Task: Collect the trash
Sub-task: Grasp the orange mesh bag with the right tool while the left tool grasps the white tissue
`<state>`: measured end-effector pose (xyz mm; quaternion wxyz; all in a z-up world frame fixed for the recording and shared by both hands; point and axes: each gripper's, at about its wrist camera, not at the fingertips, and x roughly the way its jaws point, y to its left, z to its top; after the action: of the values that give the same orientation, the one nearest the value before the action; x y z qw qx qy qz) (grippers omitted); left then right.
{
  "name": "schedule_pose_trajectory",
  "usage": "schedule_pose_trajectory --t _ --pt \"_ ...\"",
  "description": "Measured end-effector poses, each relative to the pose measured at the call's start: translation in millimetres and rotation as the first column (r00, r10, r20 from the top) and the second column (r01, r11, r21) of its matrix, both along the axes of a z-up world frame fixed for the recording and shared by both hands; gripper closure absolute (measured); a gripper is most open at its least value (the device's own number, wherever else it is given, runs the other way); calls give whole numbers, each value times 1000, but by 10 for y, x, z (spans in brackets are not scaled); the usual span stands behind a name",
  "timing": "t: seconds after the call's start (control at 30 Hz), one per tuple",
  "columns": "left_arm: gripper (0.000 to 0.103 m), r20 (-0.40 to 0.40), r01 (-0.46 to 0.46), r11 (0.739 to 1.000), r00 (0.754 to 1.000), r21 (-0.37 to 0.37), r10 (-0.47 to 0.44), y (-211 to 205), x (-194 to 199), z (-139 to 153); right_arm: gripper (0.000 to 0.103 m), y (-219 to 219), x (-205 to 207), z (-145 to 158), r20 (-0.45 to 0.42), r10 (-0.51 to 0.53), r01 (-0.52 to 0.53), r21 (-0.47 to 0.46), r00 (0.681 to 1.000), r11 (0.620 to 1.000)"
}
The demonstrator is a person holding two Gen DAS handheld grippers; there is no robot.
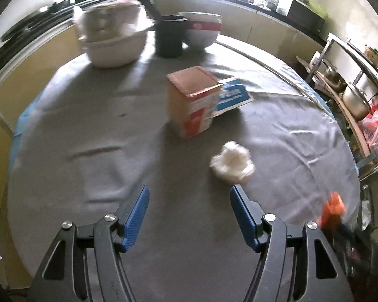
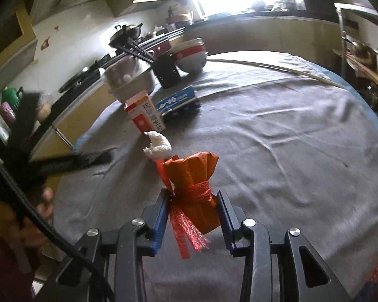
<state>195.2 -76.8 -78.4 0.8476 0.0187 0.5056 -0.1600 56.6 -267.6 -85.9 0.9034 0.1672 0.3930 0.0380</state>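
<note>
Looking through the left wrist camera first: our left gripper [image 1: 189, 198] hangs over the grey tablecloth [image 1: 108, 130] with its jaws apart and nothing between the blue pads. A crumpled white tissue [image 1: 232, 163] lies on the cloth just ahead of the right-side finger, not touching it. Beyond it stands an orange-and-white carton [image 1: 192, 102], upright, with a blue-and-white box [image 1: 233, 95] lying flat right behind it; we can't tell whether they touch. At the far edge of the table we see a stack of white basins [image 1: 113, 36], a black cup [image 1: 170, 35] with utensils sticking out of it, and stacked bowls with a red band [image 1: 202, 29], all blurred. At the lower right edge an orange blur [image 1: 333, 207] shows; we read it as the wrapper in our other gripper, but it's too smeared to be sure. Right wrist camera: our right gripper [image 2: 192, 201] is clamped on an orange paper wrapper [image 2: 191, 176] tied with red mesh ribbon [image 2: 189, 229]; both pads press its sides and the ribbon tails hang below. The bundle is held above the cloth, upright along the fingers. The tissue [image 2: 158, 144] sits on the table just past the wrapper's top, then the carton [image 2: 145, 114] and the blue box [image 2: 177, 100] further out. The black cup [image 2: 167, 71] and the red-banded bowls [image 2: 191, 56] are at the far rim. At the left edge we see a hand [image 2: 41, 201] gripping the other tool's dark frame, blurred.
</note>
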Motion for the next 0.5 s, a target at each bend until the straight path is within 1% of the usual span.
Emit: schedule_pose_trajectory --t 0.1,0.17,0.33,0.4,0.43,0.47,0.5 --pt "36 -29 1 1000 1000 -6 -2 -259 152 -60 63 -89 -152 15 11 -20 19 29 1000 999" --pt "36 -55 -14 1000 998 -6 14 -373 246 -114 63 -125 -241 29 20 -27 26 44 999 999" --pt "36 -116 -67 998 991 -13 65 -494 399 -312 63 -146 -374 54 38 -30 27 66 999 997" --pt "44 -158 -76 996 985 -48 68 -483 406 -411 63 -136 -402 55 42 -27 24 68 999 997" --pt "48 -157 -78 995 985 -56 68 -476 386 -424 63 -127 -410 53 44 -24 21 70 999 997" --pt "57 -136 -72 996 989 -53 64 -476 356 -408 63 -118 -414 49 46 -22 18 72 999 997" --pt "57 -142 -53 997 989 -55 45 -485 330 -409 63 -115 -419 45 47 -21 18 74 999 997"
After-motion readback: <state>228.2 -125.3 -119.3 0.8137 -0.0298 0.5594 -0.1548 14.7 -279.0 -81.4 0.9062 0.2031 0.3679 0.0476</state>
